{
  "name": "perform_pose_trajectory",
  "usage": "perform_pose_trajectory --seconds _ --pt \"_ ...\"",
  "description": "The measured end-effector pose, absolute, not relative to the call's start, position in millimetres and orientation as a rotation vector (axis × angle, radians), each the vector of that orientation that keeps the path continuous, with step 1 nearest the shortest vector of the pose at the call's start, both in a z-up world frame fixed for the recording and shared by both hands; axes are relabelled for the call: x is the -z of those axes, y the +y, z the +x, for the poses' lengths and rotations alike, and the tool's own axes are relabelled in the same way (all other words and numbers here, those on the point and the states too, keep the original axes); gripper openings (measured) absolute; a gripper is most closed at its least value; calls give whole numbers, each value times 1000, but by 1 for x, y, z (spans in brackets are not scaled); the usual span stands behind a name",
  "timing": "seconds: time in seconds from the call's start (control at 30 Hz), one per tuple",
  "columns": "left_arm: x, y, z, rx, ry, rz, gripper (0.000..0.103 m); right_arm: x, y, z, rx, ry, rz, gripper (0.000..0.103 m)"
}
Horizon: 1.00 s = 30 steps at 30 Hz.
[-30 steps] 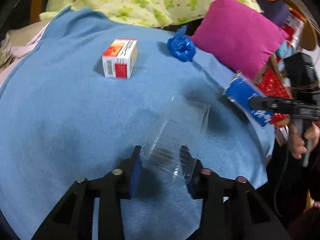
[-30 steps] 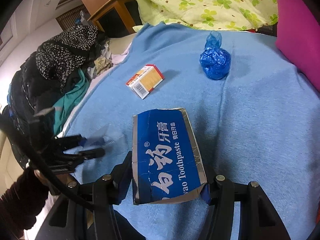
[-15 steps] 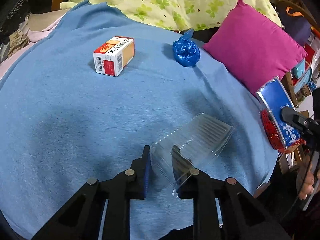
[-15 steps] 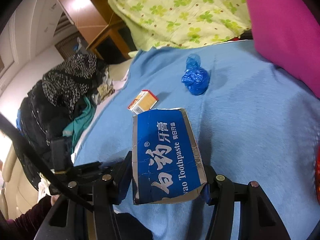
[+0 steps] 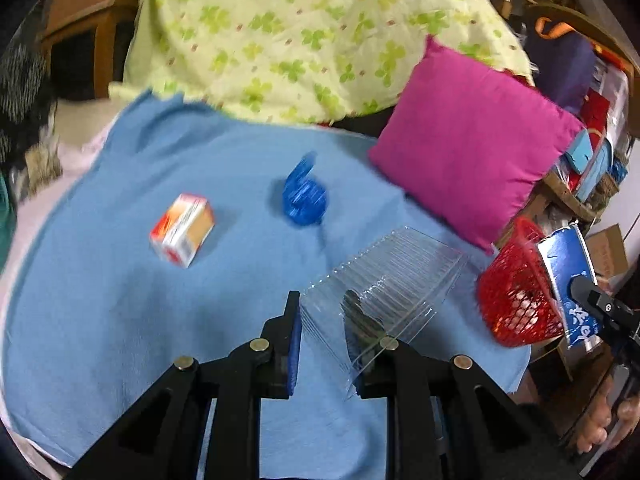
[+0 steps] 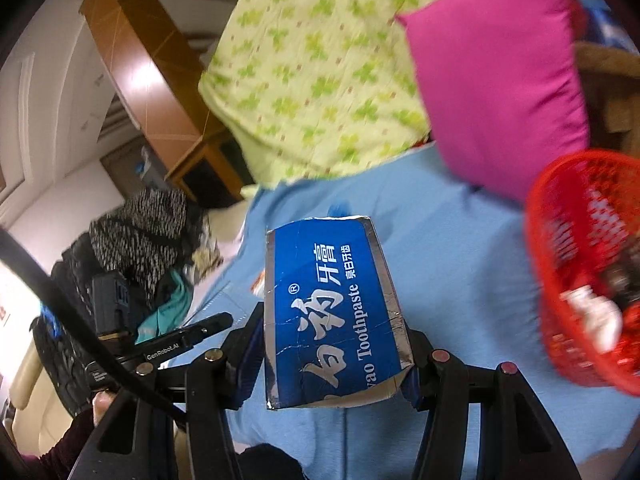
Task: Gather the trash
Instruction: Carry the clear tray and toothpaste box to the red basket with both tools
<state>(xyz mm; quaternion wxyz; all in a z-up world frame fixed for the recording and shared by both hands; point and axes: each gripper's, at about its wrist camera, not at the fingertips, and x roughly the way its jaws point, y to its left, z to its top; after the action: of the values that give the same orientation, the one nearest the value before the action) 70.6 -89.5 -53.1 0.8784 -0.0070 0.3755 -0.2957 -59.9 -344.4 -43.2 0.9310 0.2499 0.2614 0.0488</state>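
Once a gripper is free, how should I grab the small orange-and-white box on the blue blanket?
Come from above and close across the two long side faces of the small box. It lies flat on the blue blanket, clear of the blue bag.

The left wrist camera looked forward over its gripper's two fingers, low above the blue blanket (image 5: 120, 320), facing the magenta pillow (image 5: 472, 148) and green-patterned quilt (image 5: 304, 36), with the red mesh basket (image 5: 516, 296) at far right. The right wrist camera sat close behind a blue toothpaste box (image 6: 332, 312), angled upward. Both views shared blanket, pillow (image 6: 496, 92), quilt (image 6: 320, 68) and basket (image 6: 576, 264).
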Motion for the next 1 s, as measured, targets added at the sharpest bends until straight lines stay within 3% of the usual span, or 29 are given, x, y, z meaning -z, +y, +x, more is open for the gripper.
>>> perform_pose_trajectory --seconds 0.37,1.0 --pt "-29 -183 1 649 573 174 22 -7 -408 -139 85 401 529 59" --pt "-49 -287 -47 765 526 286 22 -15 -470 -206 234 306 574 59"
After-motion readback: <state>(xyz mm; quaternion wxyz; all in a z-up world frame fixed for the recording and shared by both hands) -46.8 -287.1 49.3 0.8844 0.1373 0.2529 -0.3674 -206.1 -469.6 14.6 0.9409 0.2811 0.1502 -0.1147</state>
